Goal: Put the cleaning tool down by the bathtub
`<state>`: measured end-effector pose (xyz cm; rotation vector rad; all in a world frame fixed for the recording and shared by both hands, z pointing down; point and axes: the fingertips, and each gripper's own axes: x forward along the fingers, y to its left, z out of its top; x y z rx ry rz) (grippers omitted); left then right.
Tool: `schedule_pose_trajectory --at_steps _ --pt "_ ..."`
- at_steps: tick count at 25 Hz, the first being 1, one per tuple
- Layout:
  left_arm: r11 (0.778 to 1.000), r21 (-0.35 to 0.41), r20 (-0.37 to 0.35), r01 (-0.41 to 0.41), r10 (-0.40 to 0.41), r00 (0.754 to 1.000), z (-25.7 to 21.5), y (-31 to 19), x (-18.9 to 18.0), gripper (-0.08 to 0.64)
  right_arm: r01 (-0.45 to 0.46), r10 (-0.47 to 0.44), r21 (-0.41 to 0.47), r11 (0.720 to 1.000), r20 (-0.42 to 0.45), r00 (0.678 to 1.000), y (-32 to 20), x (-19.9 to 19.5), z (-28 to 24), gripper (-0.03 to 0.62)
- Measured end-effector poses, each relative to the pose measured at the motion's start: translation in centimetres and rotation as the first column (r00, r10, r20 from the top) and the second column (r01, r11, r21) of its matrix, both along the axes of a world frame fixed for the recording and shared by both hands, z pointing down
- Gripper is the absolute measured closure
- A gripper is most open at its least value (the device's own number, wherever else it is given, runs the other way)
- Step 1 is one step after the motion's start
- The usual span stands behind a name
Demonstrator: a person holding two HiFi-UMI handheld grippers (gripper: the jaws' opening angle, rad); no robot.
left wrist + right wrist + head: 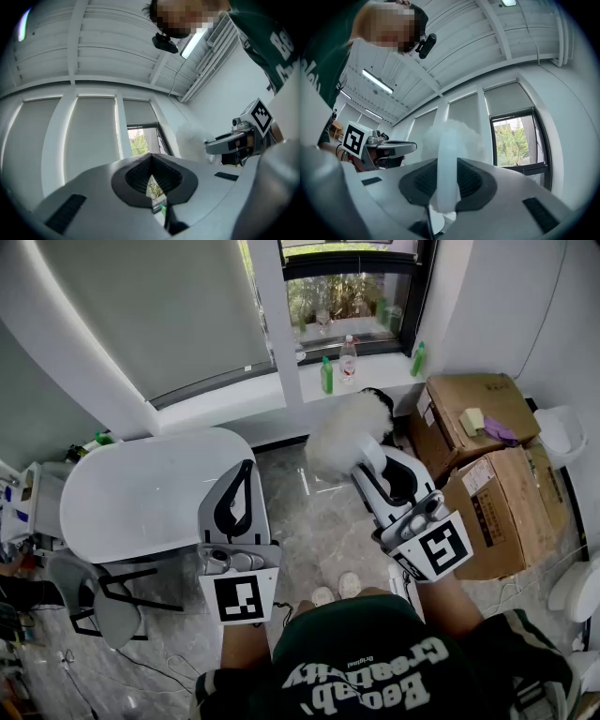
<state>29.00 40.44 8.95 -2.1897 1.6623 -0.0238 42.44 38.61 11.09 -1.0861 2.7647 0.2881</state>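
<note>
The cleaning tool is a fluffy white duster [345, 434] on a white handle [447, 168]. My right gripper [377, 468] is shut on that handle, and the fluffy head [454, 133] sticks out past the jaws, over the marble floor in front of the window. The white oval bathtub [141, 493] stands at the left below the blind. Its right end lies just behind my left gripper [242, 482], whose jaws are shut with nothing between them. The left gripper view shows the pads [140, 176] together, with the duster [190, 140] and the right gripper [229, 140] off to the right.
Two large cardboard boxes [487, 484] stand at the right, a sponge [472, 420] and purple cloth on the far one. Bottles [348, 360] line the window sill. A grey chair [103, 601] and cables lie at the lower left beside the tub. White fixtures [562, 432] stand at the far right.
</note>
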Motion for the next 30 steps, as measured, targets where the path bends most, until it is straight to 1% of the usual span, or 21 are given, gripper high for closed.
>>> schedule_pose_trajectory --at_steps 6,11,16,24,30 --pt "1.000 -0.003 -0.009 0.003 -0.003 1.000 0.1 -0.4 0.7 0.555 0.061 -0.061 0.004 0.998 0.002 0.998 0.2 0.1 0.4 0.499" --pt "1.000 -0.010 -0.023 0.023 -0.023 0.999 0.4 -1.1 1.3 0.555 0.084 -0.084 0.015 0.996 0.012 0.996 -0.1 0.8 0.5 0.499" --pt "1.000 -0.002 -0.021 0.026 -0.026 0.999 0.5 -2.0 2.7 0.555 0.081 -0.081 0.006 0.997 0.011 0.997 -1.2 2.5 0.9 0.499" --pt "1.000 -0.008 -0.023 0.024 -0.024 0.999 0.9 -2.9 4.7 0.555 0.075 -0.075 0.028 0.997 0.007 0.997 -1.9 4.4 0.9 0.499" --pt "1.000 0.007 -0.028 0.015 -0.014 1.000 0.3 -2.8 5.7 0.555 0.088 -0.088 0.025 0.996 0.004 0.996 -2.0 5.1 0.9 0.499"
